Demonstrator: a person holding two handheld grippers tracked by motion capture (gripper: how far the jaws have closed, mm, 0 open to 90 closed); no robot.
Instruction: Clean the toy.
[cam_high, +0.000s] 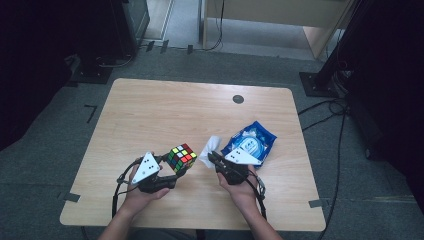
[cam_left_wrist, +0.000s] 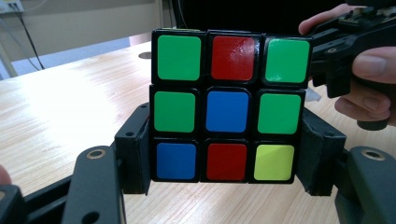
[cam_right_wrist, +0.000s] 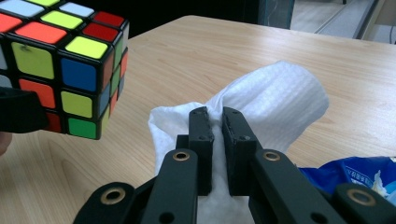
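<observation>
Holding the cube (cam_left_wrist: 229, 109) clamped in our left tongs (cam_high: 172, 167), we pinch a wipe (cam_right_wrist: 261, 105) shut in our right tongs (cam_high: 212, 157) beside the cube. We judge that hard rubbing could twist the cube loose or pull out the thin wipe.

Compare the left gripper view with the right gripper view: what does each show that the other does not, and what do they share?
Left gripper view alone: the left gripper clamped on the cube's sides, its green, red, blue and yellow face square to the camera.

Right gripper view alone: the right gripper pinching a white wipe, and a blue packet at the lower right.

Both: the cube and the wooden table.
</observation>
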